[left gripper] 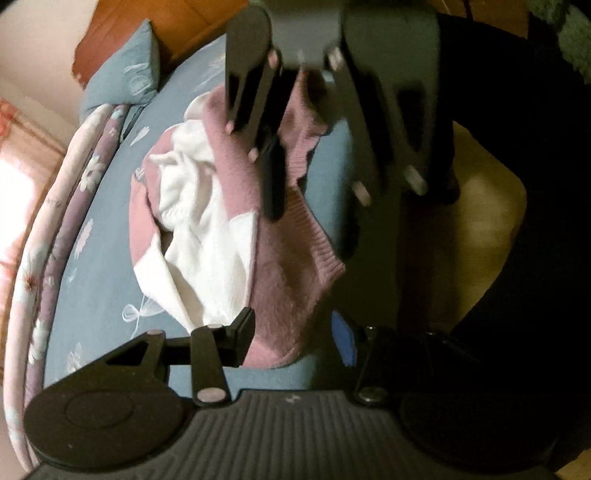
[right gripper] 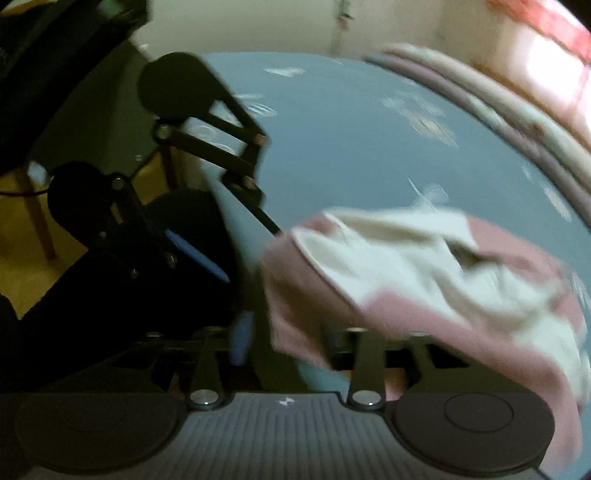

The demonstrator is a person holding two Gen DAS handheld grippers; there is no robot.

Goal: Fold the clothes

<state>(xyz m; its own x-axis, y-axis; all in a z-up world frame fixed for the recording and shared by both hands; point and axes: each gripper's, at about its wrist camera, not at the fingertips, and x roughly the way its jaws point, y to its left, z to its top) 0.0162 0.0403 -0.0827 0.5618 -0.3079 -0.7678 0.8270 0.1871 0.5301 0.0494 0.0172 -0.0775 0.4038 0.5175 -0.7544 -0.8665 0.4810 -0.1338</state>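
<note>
A pink and white sweater point(left gripper: 221, 206) lies crumpled on the blue bed sheet point(left gripper: 99, 258). My left gripper point(left gripper: 291, 332) sits at the sweater's near edge with its fingers wide apart; one fingertip point(left gripper: 242, 326) rests on the fabric. My right gripper point(left gripper: 273, 177) comes in from above, its fingers pressed together on the sweater's pink ribbed hem. In the right wrist view the sweater point(right gripper: 424, 273) hangs blurred over my right gripper point(right gripper: 299, 354), and the left gripper point(right gripper: 251, 236) shows at the left, open.
A blue pillow point(left gripper: 125, 74) lies at the bed's head by a wooden headboard point(left gripper: 155, 29). A folded floral quilt point(left gripper: 55, 229) runs along the far side. A dark-clothed person point(left gripper: 517, 184) stands at the bed's edge over a yellowish floor point(left gripper: 484, 206).
</note>
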